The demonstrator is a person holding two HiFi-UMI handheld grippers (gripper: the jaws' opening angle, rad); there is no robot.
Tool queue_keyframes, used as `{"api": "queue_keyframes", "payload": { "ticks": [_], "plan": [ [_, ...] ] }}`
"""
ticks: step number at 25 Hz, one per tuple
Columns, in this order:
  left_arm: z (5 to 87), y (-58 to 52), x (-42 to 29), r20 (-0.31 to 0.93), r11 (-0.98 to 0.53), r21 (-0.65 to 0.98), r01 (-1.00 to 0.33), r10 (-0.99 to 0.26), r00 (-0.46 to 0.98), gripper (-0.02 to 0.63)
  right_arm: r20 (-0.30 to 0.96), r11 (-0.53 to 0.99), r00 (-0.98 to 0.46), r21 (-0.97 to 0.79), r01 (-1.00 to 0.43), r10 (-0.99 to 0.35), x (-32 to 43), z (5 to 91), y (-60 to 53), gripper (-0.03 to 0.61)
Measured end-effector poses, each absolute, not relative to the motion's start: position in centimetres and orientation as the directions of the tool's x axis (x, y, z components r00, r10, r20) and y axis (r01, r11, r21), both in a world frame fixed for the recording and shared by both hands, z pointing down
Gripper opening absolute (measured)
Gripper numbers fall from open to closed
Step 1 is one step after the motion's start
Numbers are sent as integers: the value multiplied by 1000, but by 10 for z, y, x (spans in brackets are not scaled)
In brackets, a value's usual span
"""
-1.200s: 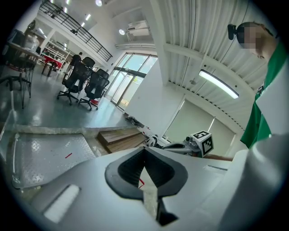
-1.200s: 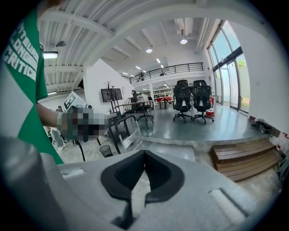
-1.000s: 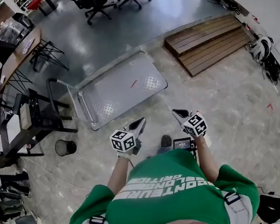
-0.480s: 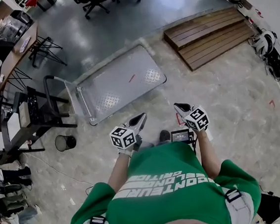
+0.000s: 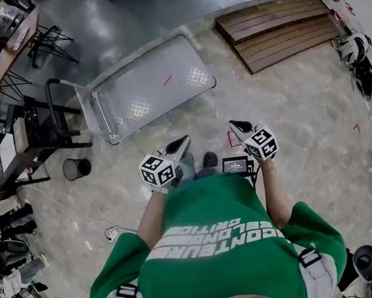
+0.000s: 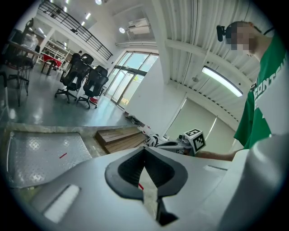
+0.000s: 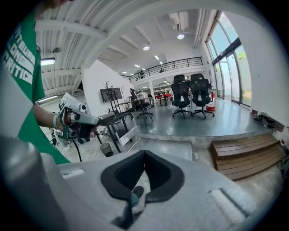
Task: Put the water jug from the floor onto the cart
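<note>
No water jug shows in any view. The flat metal platform cart (image 5: 147, 89) stands on the floor ahead of me, its handle (image 5: 59, 109) at the left and its deck bare; it also appears in the left gripper view (image 6: 36, 155) and the right gripper view (image 7: 169, 151). My left gripper (image 5: 184, 140) is held at waist height, pointing toward the cart, its jaws shut on nothing (image 6: 145, 150). My right gripper (image 5: 233, 125) is level with it on the right, also shut and empty (image 7: 144, 154). Both are well short of the cart.
A wooden ramp (image 5: 279, 29) lies at the back right. A small black bin (image 5: 76, 168) and a dark metal rack (image 5: 29, 138) stand left of the cart. Office chairs (image 7: 189, 94) are on the grey floor beyond. My shoe (image 5: 209, 160) shows between the grippers.
The cart and ramp have slid upward and leftward in the head view as I moved. Both grippers shifted slightly with me and stayed shut.
</note>
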State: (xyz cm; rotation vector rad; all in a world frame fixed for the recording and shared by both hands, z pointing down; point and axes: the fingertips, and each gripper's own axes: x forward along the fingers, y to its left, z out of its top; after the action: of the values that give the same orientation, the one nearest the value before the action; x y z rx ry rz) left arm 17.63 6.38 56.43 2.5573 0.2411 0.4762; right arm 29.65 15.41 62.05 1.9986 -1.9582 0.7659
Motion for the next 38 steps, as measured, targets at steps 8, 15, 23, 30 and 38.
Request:
{"api": "queue_keyframes", "payload": {
  "ticks": [8,15,23,30,38],
  "plan": [
    [573,76,191,312,-849,515,116,312,898,14,562,-112,-10,-181,-977,-827,312,632,175,-8],
    [579,90,197,338,-844,515,149,360,870,14,604,-196,55,-170,-966,-795,342,653,203,-8],
    [595,120,205,376,-830,521,197,431,820,14,658,-229,46,-195,-954,-752,351,710,220,-8],
    [602,133,215,389,-814,535,226,475,789,14,745,-309,57,-205,-929,-665,362,773,236,-8],
    [618,144,216,420,-809,554,196,475,773,14,838,-394,67,-182,-901,-542,371,856,261,37]
  ]
}}
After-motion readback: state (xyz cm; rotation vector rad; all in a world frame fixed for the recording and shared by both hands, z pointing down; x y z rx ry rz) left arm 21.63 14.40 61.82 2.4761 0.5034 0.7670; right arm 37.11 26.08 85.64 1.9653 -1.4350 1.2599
